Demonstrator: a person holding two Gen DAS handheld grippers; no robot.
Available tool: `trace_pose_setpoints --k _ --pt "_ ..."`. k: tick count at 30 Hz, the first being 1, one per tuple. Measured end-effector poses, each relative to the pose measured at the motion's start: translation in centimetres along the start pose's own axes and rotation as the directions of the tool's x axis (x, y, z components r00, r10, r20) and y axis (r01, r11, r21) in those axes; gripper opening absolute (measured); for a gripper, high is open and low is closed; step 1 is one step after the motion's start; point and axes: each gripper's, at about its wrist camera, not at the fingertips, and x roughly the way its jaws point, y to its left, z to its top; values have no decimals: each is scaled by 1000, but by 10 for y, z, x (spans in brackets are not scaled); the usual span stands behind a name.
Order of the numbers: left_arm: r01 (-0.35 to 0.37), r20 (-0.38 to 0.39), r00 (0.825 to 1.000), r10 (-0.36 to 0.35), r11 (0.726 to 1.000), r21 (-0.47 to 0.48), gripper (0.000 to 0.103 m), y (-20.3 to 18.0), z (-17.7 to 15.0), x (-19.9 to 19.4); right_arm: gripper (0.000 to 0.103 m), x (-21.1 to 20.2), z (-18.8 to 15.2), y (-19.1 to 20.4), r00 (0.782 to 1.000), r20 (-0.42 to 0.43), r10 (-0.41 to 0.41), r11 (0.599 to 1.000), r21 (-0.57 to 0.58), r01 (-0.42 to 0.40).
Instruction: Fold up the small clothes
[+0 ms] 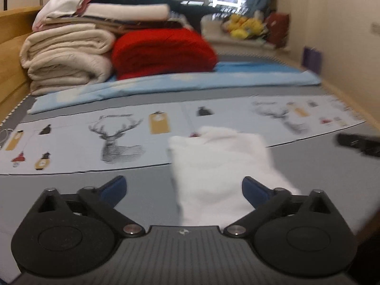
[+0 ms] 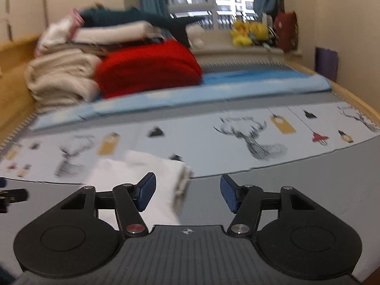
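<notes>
A small white garment (image 1: 220,166) lies folded on the grey bed sheet (image 1: 147,190), its far end over the deer-print strip. My left gripper (image 1: 184,190) stands wide open above its near end, and the blue pads touch nothing. In the right wrist view the same white garment (image 2: 152,180) lies at the lower left, with layered edges on its right side. My right gripper (image 2: 187,194) is open just right of it, the left pad in front of the cloth, nothing between the pads. The other gripper's black tip (image 1: 358,143) shows at the right edge of the left wrist view.
A stack of cream blankets (image 1: 66,57), a red blanket (image 1: 163,52) and folded clothes stands at the bed's far left. A light blue sheet (image 1: 166,85) lies across the middle. A wooden bed frame (image 1: 11,47) is on the left, a wall on the right, yellow plush toys (image 1: 244,26) under the window.
</notes>
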Motion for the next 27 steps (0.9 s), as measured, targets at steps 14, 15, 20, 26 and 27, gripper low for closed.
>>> trace_pose_setpoints --k 14,15,20,26,27 --pt "-53 -67 997 50 998 -44 103 -52 -83 -13 63 -46 -66 30 997 -56 -48 998 -33 46" --pt "-65 -65 996 63 998 -26 103 -53 -84 -10 63 -42 -69 31 996 -74 -42 999 -29 40" --pt "-74 -103 993 66 994 -80 103 -46 -85 4 63 -31 -72 40 993 -114 -33 999 -44 28" --pt "-75 -88 994 64 989 -127 103 -40 -80 3 63 -28 -78 54 991 -133 -8 994 -107 -7" --pt "-75 -88 994 64 989 -129 103 -39 -80 3 63 -28 -78 56 991 -133 -7 993 -120 -9"
